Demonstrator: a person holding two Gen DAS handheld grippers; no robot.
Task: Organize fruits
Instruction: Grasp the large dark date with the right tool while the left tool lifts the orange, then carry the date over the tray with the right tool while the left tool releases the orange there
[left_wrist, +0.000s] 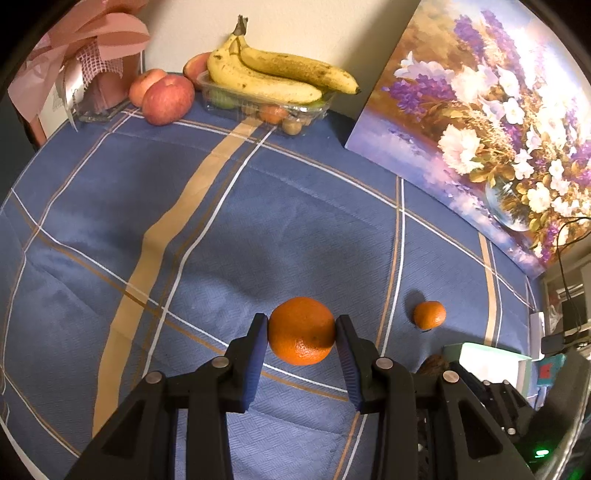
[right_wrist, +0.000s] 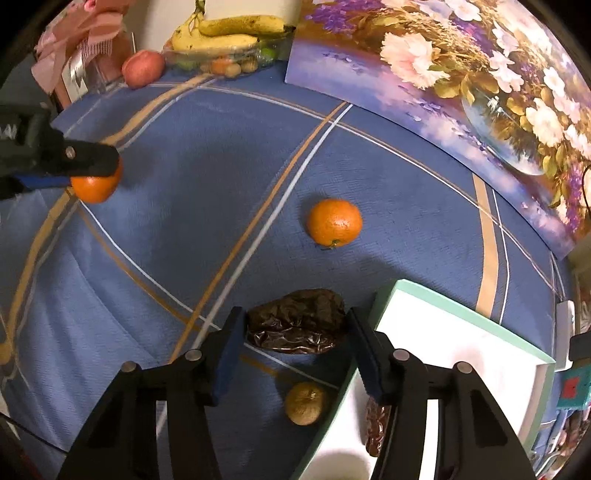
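Observation:
My left gripper (left_wrist: 301, 326) is shut on an orange (left_wrist: 301, 331) and holds it above the blue checked cloth (left_wrist: 221, 229); it also shows in the right wrist view (right_wrist: 94, 184). My right gripper (right_wrist: 295, 325) is shut on a dark brown wrinkled date (right_wrist: 295, 323) next to a white tray with a green rim (right_wrist: 461, 314). A second orange (right_wrist: 334, 221) lies on the cloth ahead of it, also in the left wrist view (left_wrist: 429, 314). A small brown round fruit (right_wrist: 306, 403) lies by the tray. Another date (right_wrist: 375, 424) lies in the tray.
A clear plastic container (left_wrist: 266, 105) with bananas (left_wrist: 273, 75) on top stands at the far edge, with red apples (left_wrist: 168, 99) beside it. A pink ribboned gift box (left_wrist: 85, 62) stands far left. A flower painting (left_wrist: 480, 122) leans along the right.

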